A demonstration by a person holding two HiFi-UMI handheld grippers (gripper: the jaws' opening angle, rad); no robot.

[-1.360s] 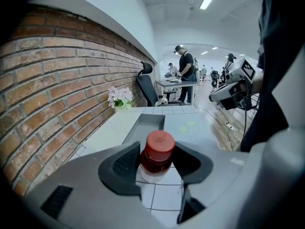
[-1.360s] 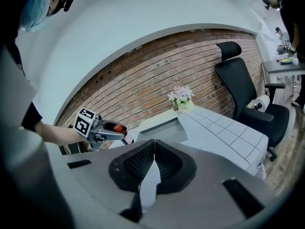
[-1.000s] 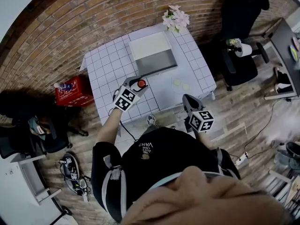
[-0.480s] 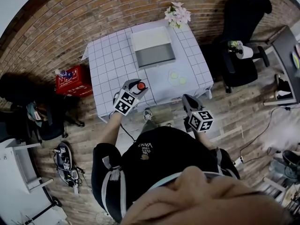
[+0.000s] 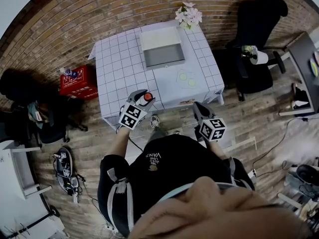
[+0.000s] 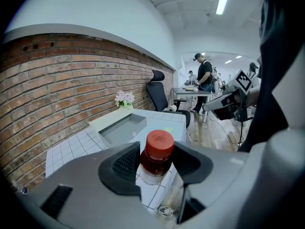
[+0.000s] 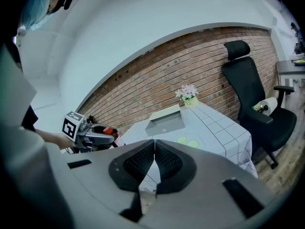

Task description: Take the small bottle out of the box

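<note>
Red-capped bottle (image 6: 155, 156) sits clamped in the left fingers (image 6: 123, 164). It has come away from the box (image 5: 158, 38) and now hangs past the desk's (image 5: 119, 68) near edge, so the job looks done. The right fingers (image 7: 138, 163) are pressed together, holding nothing.

Red-capped small bottle (image 6: 155, 156) and a white, grey-gridded tablecloth (image 5: 119, 68).
The small bottle's contents look dark red-brown; the box (image 5: 158, 39) is pale grey with a white rim, the flowers (image 5: 188, 15) pink, the brick wall (image 5: 75, 14) reddish-brown, the office chair (image 5: 259, 24) black, the crate (image 5: 78, 82) red.
</note>
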